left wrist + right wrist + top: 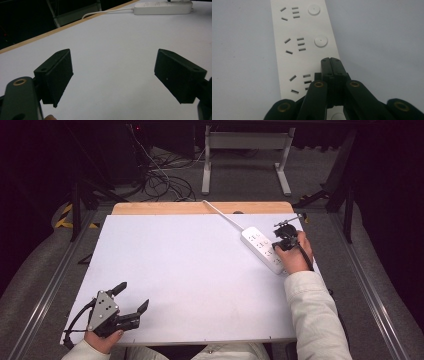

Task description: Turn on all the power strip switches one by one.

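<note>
The white power strip (263, 249) lies at the far right of the table (175, 270), cord running off the far edge. The right gripper (331, 65) hovers over the strip's near end, fingers pressed together, tips just short of the 2nd round button (321, 41). A tilted approach could land them on the socket slots beside it or shove the light strip sideways. Contact is hard to judge, and the strip's nearest button is covered. The left gripper (134, 298), well apart from the strip, has fingers spread, empty.
</note>
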Motion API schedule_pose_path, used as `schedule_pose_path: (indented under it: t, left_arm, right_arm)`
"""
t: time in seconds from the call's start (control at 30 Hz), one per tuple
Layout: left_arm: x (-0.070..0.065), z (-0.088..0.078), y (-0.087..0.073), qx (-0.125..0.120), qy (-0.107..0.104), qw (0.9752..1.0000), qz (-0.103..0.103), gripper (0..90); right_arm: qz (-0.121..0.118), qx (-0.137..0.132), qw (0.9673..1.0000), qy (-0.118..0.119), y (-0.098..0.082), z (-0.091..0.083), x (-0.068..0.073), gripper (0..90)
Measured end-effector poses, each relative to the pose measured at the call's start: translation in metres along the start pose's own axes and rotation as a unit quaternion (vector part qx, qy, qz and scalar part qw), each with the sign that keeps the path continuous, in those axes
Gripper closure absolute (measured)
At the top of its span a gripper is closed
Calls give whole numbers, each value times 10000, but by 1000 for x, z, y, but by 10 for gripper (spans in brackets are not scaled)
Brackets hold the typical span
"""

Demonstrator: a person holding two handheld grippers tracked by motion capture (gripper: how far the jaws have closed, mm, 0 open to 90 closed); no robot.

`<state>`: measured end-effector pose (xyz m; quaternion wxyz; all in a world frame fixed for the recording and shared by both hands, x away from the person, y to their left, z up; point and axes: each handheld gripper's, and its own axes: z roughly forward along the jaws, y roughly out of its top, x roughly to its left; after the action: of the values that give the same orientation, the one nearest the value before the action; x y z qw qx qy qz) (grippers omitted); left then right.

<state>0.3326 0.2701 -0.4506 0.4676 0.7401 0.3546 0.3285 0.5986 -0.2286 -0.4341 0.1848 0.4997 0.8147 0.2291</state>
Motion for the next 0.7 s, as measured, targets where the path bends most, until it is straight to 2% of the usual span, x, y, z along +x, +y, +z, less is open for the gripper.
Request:
schedule_pose_path:
  t: [0.7]
  left_arm:
    - [0,-1,0,-18,19,10000,31,155]
  right_arm:
    - [70,42,10000,-23,0,2,2,900]
